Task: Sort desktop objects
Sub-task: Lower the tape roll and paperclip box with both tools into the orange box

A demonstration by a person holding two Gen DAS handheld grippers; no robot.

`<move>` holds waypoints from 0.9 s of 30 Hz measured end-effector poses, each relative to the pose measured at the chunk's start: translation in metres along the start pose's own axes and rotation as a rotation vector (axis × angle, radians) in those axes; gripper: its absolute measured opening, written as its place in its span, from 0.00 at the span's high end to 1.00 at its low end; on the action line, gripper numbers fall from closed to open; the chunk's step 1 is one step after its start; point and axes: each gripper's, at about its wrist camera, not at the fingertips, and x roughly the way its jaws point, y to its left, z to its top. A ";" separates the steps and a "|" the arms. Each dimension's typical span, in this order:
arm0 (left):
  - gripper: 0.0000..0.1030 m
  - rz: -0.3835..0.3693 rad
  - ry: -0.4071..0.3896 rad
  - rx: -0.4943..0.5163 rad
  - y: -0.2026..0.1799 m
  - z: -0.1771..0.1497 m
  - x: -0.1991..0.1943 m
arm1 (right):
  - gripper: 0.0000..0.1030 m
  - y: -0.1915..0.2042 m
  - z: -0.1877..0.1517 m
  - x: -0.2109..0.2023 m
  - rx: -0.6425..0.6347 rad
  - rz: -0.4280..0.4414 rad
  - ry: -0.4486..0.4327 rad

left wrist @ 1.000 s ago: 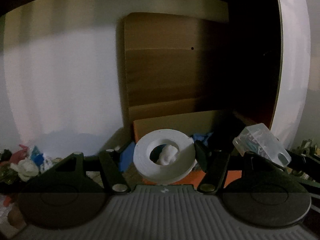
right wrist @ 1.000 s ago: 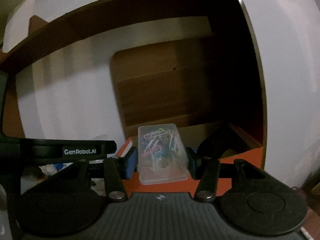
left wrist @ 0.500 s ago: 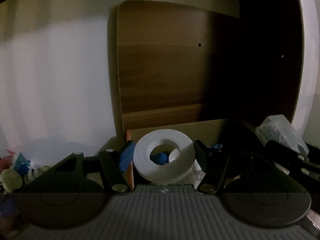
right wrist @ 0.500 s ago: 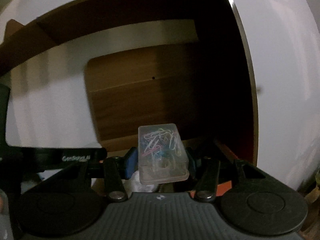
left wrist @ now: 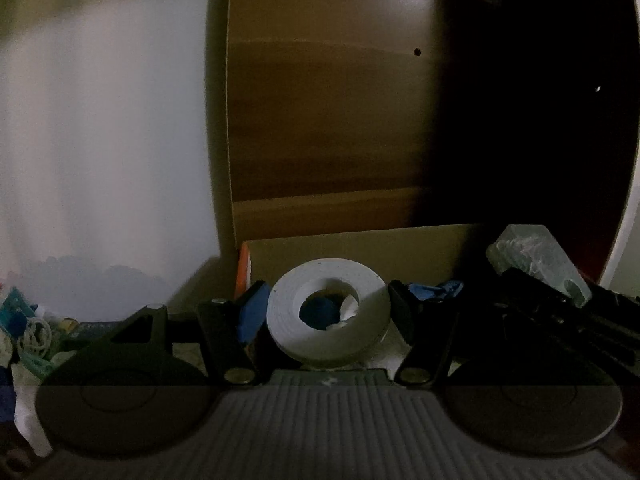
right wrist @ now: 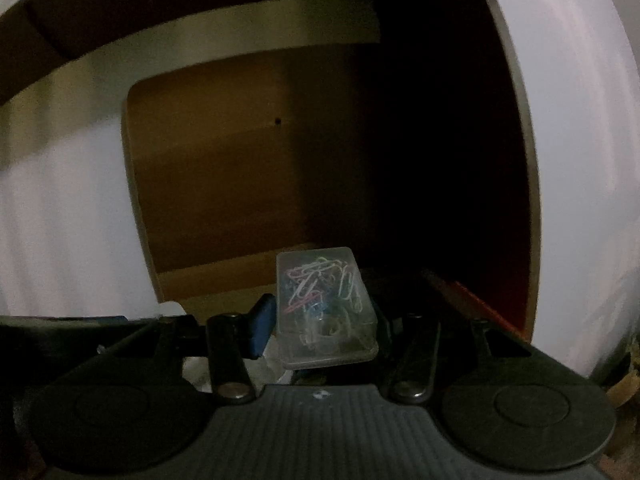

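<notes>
My left gripper (left wrist: 326, 308) is shut on a white roll of tape (left wrist: 328, 316), held flat between its blue pads. My right gripper (right wrist: 324, 316) is shut on a clear plastic box of coloured paper clips (right wrist: 324, 312). The same box (left wrist: 536, 260) shows at the right of the left wrist view, on the dark right gripper. Both grippers point into a dim wooden shelf compartment with a brown back panel (left wrist: 328, 120), just above an orange-edged cardboard box (left wrist: 360, 248). Blue items (left wrist: 436, 290) lie inside that box.
The compartment's dark right side wall (right wrist: 460, 160) and its white outer edge (right wrist: 516, 120) stand to the right. A white wall (left wrist: 100, 140) is at the left. Small mixed clutter (left wrist: 28, 328) lies at the far left on the desk.
Both grippers have moved forward and deeper into the shelf compartment, still holding the tape roll and the paper clip box. The scene has grown darker.
</notes>
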 end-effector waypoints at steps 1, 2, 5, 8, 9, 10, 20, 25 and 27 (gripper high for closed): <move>0.37 0.002 0.003 0.002 0.000 0.000 0.002 | 0.53 0.000 -0.001 0.003 0.001 0.001 0.004; 0.37 0.002 0.007 0.005 0.000 -0.001 0.006 | 0.53 0.001 -0.002 0.005 0.001 0.001 0.007; 0.37 0.003 0.019 0.008 -0.001 -0.004 0.013 | 0.53 -0.001 -0.004 0.010 0.007 -0.004 0.013; 0.37 0.001 0.033 0.005 -0.002 -0.007 0.017 | 0.53 -0.002 -0.004 0.012 0.011 -0.004 0.020; 0.37 0.001 0.034 0.008 -0.003 -0.007 0.018 | 0.53 -0.002 -0.004 0.012 0.010 -0.004 0.022; 0.37 0.001 0.034 0.010 -0.004 -0.007 0.018 | 0.53 -0.001 -0.004 0.012 0.009 -0.005 0.025; 0.37 0.015 0.049 0.013 -0.005 -0.008 0.023 | 0.53 0.000 -0.004 0.009 0.017 -0.004 0.044; 0.37 0.013 0.053 0.013 -0.004 -0.009 0.025 | 0.53 0.002 -0.006 0.011 0.016 -0.002 0.055; 0.37 0.013 0.056 0.013 -0.004 -0.010 0.027 | 0.53 0.001 -0.006 0.011 0.018 -0.002 0.057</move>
